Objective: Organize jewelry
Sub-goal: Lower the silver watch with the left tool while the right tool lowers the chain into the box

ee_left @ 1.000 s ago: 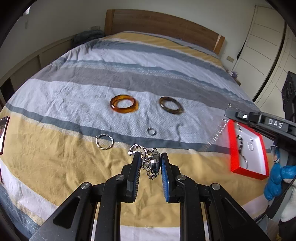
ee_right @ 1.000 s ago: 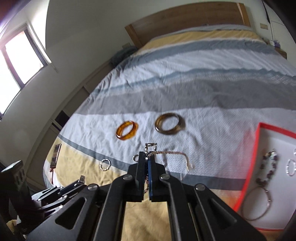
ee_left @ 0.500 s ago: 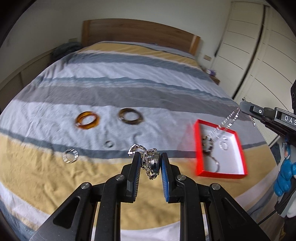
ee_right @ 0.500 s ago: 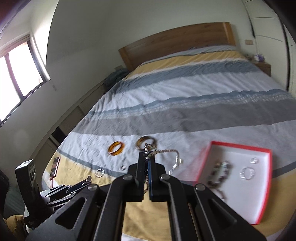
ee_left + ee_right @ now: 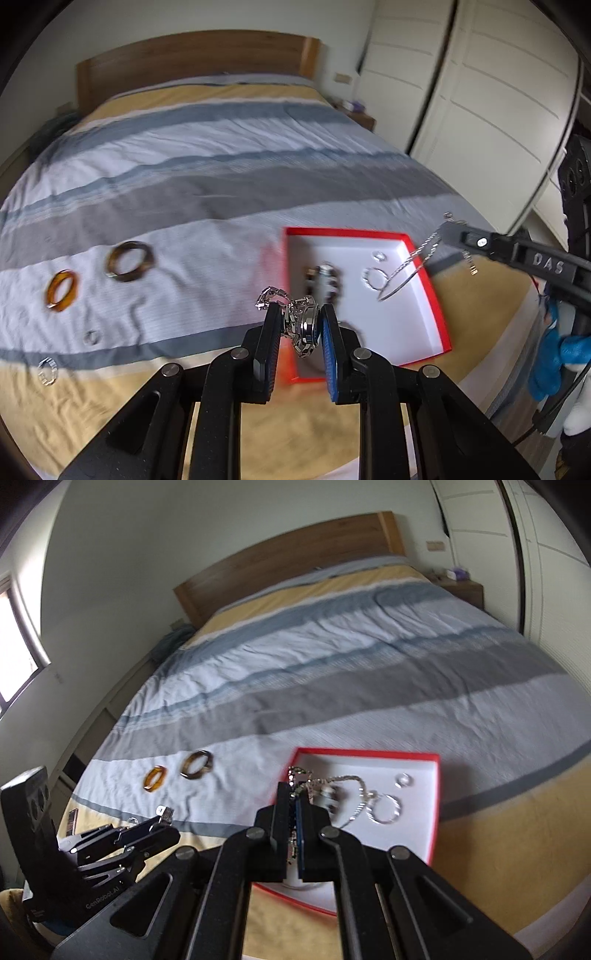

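Blurred beaded bracelet [image 5: 325,280] in tray [image 5: 424,321]

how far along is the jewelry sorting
Done: a beaded bracelet and silver rings lie in the red tray. In hand: left gripper clamps a metal watch; right gripper holds a silver chain. Left: two bangles and small rings on the bed.

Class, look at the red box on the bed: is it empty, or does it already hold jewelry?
Not empty. The red box already holds a beaded bracelet, a silver hoop and a small ring on its white floor.
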